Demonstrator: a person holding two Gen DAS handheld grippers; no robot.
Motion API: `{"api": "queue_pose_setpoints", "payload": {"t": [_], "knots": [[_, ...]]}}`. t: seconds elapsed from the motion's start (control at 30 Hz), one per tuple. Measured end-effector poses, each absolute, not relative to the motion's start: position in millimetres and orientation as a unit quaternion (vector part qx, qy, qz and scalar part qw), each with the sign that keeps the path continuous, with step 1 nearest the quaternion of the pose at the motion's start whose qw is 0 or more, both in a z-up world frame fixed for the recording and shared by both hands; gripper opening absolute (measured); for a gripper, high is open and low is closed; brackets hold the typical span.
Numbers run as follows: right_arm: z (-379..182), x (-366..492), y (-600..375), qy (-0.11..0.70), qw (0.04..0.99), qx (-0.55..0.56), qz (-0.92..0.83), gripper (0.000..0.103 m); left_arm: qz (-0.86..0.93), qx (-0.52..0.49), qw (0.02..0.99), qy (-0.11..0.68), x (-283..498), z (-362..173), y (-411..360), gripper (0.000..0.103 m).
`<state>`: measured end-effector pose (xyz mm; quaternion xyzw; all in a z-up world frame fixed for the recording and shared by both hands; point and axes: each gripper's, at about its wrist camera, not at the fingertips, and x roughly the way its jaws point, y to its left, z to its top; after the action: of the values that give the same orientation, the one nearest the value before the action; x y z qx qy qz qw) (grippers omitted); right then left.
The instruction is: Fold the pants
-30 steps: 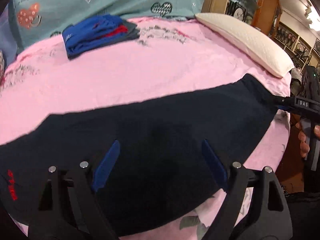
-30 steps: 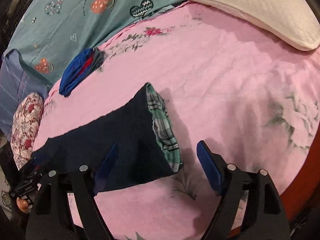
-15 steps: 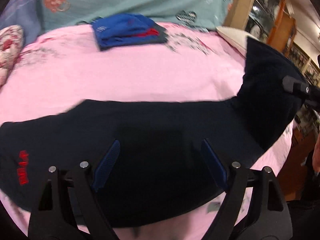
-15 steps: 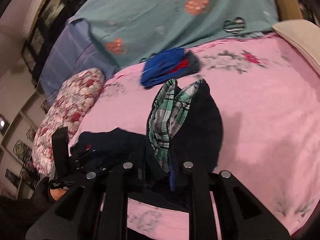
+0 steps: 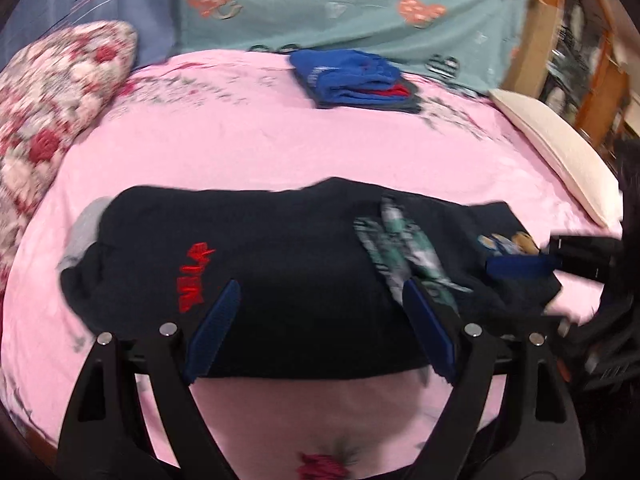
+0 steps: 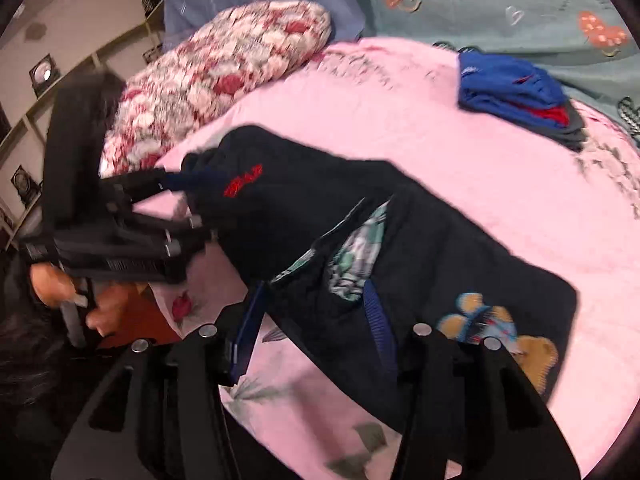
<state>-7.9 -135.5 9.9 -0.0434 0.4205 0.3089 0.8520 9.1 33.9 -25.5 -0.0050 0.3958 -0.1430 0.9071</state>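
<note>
Roughly halfway: dark pants (image 5: 288, 276) lie on the pink bed (image 5: 248, 140), one end already flopped back over the rest, plaid lining (image 5: 404, 256) and cartoon patch (image 6: 496, 332) showing. Left tongs (image 5: 320, 332) spread wide, holding nothing, hovering at the near edge of the pants. Right tongs (image 6: 316, 324) partly apart with cloth between the fingers; can't tell if they actually pinch it. Fold looks loose and crooked, so squaring it plus probably another fold are left. Folded blue clothes (image 5: 356, 80) sit further back
</note>
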Motion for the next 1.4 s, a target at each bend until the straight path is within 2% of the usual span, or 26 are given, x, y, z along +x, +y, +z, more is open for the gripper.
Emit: {"api": "queue_pose_setpoints", "payload": {"t": [0.17,0.3,0.33,0.37,0.43,0.6,0.73,0.8,0.9,0.93,1.0,1.13,1.17,1.2,1.23,1.3,1.4], "knots": [[0,12,-150,0.452,0.848,-0.013,0.276,0.052,-0.158,0.043,0.891,0.424,10,-52,7,0.085],[-26,30,-131,0.497,0.812,0.014,0.306,0.048,-0.157,0.025,0.883,0.442,12,-67,18,0.087],[-30,33,-127,0.506,0.803,0.018,0.313,0.042,-0.156,0.026,0.883,0.442,11,-66,19,0.087],[-31,34,-125,0.508,0.799,0.024,0.32,0.02,-0.155,0.027,0.883,0.441,10,-67,19,0.087],[-28,37,-129,0.504,0.799,0.046,0.325,0.013,-0.155,0.025,0.883,0.441,10,-67,20,0.087],[9,28,-143,0.463,0.801,0.089,0.369,0.01,-0.159,0.017,0.884,0.439,10,-67,21,0.087],[6,18,-118,0.485,0.788,0.029,0.379,0.01,-0.155,0.014,0.885,0.438,8,-65,26,0.087],[-17,19,-103,0.513,0.785,-0.023,0.347,0.016,-0.148,0.018,0.887,0.438,5,-63,31,0.085],[-15,13,-93,0.495,0.8,-0.068,0.331,0.037,-0.137,0.024,0.89,0.434,-3,-59,44,0.085],[-9,12,-89,0.484,0.809,-0.078,0.325,0.048,-0.134,0.024,0.892,0.432,-6,-56,49,0.085],[-4,14,-82,0.477,0.818,-0.09,0.31,0.059,-0.125,0.023,0.894,0.43,-8,-53,56,0.085],[-36,35,-62,0.523,0.801,-0.112,0.268,0.06,-0.107,0.01,0.899,0.426,-8,-50,72,0.086],[-37,37,-66,0.516,0.806,-0.111,0.267,0.059,-0.106,0.006,0.898,0.426,-8,-50,74,0.085],[-36,40,-70,0.516,0.809,-0.1,0.262,0.047,-0.106,0.003,0.899,0.426,-8,-50,76,0.085],[-32,49,-82,0.523,0.806,-0.049,0.271,0.03,-0.106,0.003,0.899,0.425,-9,-50,76,0.085],[-26,59,-109,0.516,0.809,0.034,0.28,0.015,-0.109,0.004,0.899,0.424,-11,-50,77,0.085],[-4,54,-137,0.473,0.824,0.107,0.293,0.014,-0.113,0.001,0.902,0.418,-12,-48,80,0.085]]}}
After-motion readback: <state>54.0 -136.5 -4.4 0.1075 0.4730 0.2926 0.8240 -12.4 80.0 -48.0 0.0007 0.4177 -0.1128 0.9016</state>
